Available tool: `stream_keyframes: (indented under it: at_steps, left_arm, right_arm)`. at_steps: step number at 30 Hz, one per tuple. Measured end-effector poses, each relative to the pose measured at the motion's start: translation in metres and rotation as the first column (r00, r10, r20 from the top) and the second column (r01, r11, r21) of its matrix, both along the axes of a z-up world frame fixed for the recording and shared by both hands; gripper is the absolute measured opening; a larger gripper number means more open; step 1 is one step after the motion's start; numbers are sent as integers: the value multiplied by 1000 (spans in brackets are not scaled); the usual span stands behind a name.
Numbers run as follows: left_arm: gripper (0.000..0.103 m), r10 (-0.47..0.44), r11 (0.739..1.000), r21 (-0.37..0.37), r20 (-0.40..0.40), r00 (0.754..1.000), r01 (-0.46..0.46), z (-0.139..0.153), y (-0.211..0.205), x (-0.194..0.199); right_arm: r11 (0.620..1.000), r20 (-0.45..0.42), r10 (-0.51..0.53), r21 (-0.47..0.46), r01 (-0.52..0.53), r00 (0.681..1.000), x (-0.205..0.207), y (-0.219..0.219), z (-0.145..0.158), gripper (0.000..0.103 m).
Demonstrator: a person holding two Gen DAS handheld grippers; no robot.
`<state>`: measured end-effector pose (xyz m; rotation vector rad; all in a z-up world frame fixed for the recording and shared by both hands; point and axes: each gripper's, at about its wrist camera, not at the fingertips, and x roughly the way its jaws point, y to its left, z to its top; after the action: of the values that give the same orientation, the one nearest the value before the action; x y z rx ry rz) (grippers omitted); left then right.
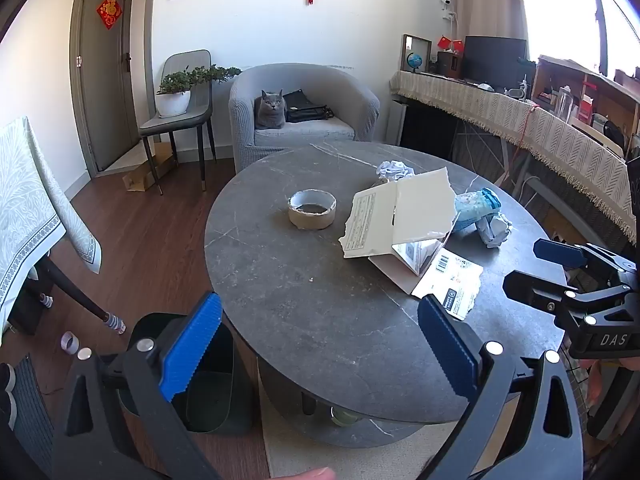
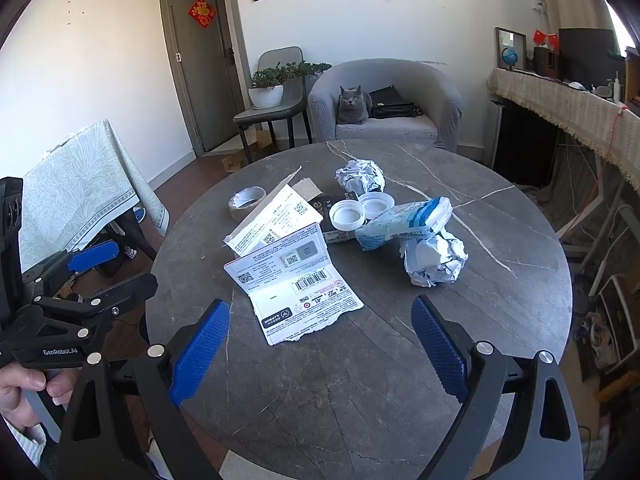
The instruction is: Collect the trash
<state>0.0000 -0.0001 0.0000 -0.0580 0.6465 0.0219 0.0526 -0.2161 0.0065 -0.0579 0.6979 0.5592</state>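
L gripper (image 1: 320,344) + R gripper (image 2: 320,344) fingers wide apart, empty; torn box (image 2: 288,276) on table (image 2: 360,400).

Left gripper (image 1: 320,344): you hold it tilted downward over the near-left edge of the round table (image 1: 280,264), its blue-padded jaws spread wide with nothing between them.
Right gripper (image 2: 320,344): you hold it tilted downward over the near edge of the table, jaws wide apart and gripping nothing.
Left hand (image 2: 24,396): your fingers wrap the left gripper's handle, seen at the lower left of the right wrist view, a pale sleeve cuff below.
Spacing: your two grippers sit side by side, apart, both pointing across the table.
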Motion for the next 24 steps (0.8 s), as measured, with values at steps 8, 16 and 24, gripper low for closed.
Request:
stream_keyframes:
  at_steps: [8,16,24]
  left_arm:
    - [100,3,1000,-1,1,1000,-3,1,1,0]
    - [100,0,1000,1,0,1000,0,0,0,0]
    - [100,0,1000,1,0,1000,0,0,0,0]
  right_arm:
    - [1000,4,0,1,0,1000,0,0,1,93]
    - [1000,4,0,1,0,1000,0,0,0,93]
    - [1000,4,-1,1,1,1000,0,0,0,93]
